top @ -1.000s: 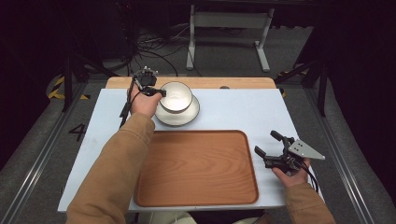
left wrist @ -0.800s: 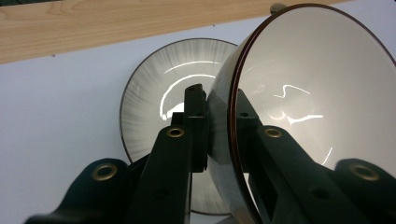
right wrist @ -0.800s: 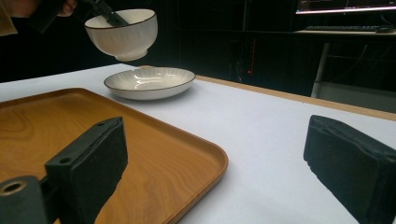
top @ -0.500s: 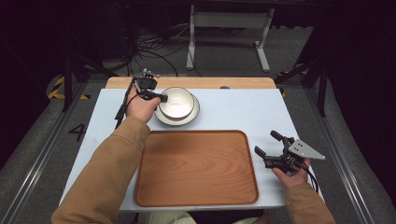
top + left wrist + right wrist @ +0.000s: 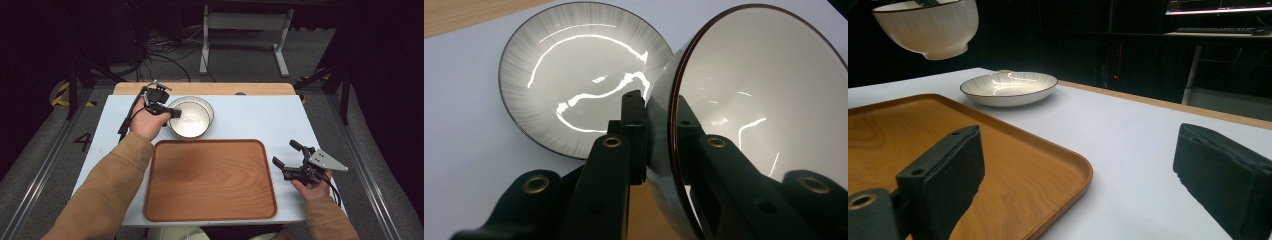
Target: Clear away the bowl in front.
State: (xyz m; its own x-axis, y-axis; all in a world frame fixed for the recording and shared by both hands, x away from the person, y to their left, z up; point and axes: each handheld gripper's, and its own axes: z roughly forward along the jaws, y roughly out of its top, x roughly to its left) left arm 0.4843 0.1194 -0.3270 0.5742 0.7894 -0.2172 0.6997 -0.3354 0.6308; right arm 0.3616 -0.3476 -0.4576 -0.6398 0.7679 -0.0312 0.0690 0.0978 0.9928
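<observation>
You've a glossy glazed white bowl [image 5: 744, 100], a shiny ribbed plate [image 5: 574, 75], a smooth satin wooden tray [image 5: 210, 180], a matt pale table [image 5: 260, 120], matt black rough pads [image 5: 1218, 175]

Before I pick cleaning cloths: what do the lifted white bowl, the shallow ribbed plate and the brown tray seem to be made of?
The lifted white bowl, clamped at its rim by the left gripper, looks like glazed ceramic: glossy, with bright reflections and a dark rim line. The shallow ribbed plate looks the same, with mirror-like highlights. The brown tray seems wood or wood veneer, satin finished, with visible grain.
</observation>
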